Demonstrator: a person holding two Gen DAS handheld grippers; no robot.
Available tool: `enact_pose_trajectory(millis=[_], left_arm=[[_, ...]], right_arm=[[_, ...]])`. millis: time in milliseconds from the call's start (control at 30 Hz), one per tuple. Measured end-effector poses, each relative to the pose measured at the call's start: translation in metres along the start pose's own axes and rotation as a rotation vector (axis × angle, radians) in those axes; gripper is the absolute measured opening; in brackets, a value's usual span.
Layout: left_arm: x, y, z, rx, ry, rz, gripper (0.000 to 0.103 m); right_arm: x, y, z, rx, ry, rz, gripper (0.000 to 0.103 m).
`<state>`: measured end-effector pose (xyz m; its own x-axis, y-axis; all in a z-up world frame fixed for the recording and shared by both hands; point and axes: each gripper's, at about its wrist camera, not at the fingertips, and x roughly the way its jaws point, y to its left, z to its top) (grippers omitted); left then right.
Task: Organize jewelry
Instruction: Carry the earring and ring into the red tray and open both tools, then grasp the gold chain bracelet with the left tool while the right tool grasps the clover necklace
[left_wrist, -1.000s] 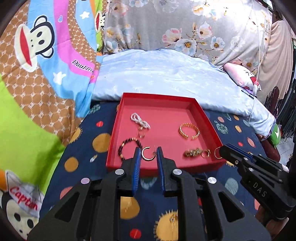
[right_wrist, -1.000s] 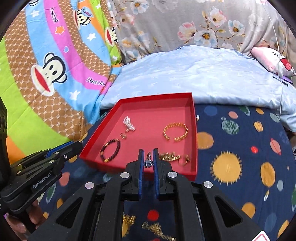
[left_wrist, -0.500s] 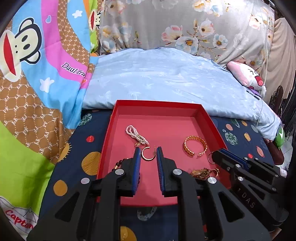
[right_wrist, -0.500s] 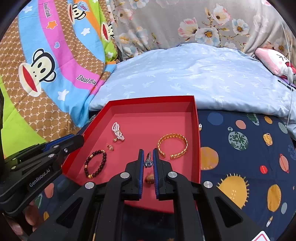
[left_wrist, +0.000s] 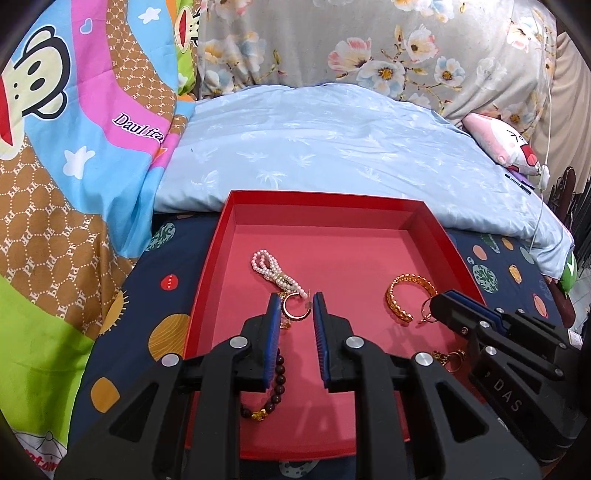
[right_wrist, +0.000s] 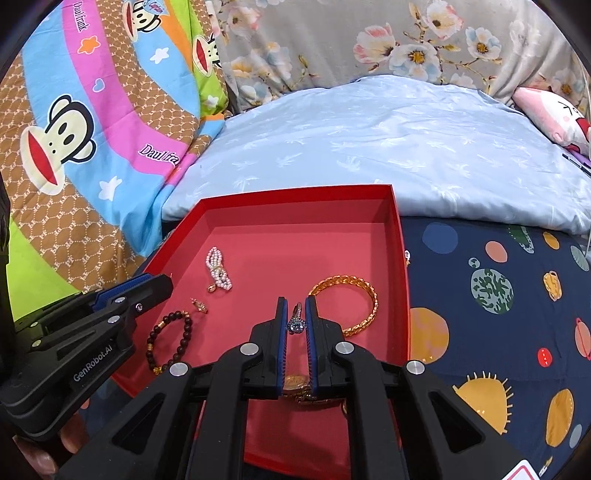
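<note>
Carrying both pieces forward, I have moved in from the near rim to over the middle of the red tray (left_wrist: 436, 221). My left gripper (left_wrist: 295, 308) pinches the gold hoop earring (left_wrist: 295, 309) near the pearl bracelet (left_wrist: 275, 271); my right gripper (right_wrist: 295, 323), nearly closed, holds the blue-stone ring (right_wrist: 296, 320) beside the gold bangle (right_wrist: 354, 306). Release looks next.

left hand-held gripper (left_wrist: 294, 309): black | blue pads | silver screws

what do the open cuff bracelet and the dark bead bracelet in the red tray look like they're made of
Cuff bracelet: looks like gold-toned metal, shiny, with a woven or chain-link texture; solid gold or plating can't be told. Dark bead bracelet: round dark reddish-brown beads, possibly wood or stone, slightly glossy, with small gold-coloured spacers.
</note>
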<state>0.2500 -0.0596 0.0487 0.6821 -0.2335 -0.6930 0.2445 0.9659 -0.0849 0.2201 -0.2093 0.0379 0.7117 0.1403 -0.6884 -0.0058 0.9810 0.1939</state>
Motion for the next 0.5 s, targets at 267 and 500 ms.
enact_pose_trajectory(millis=[267,500], left_arm=[[0.008,-0.002,0.001,-0.001,0.001,0.002,0.019],[-0.002,0.007,0.002,-0.042,-0.029,0.044,0.059]], right_arm=[[0.006,-0.001,0.0,-0.005,0.005,-0.009,0.012],[-0.013,-0.005,0.006,0.017,-0.041,-0.036,0.042]])
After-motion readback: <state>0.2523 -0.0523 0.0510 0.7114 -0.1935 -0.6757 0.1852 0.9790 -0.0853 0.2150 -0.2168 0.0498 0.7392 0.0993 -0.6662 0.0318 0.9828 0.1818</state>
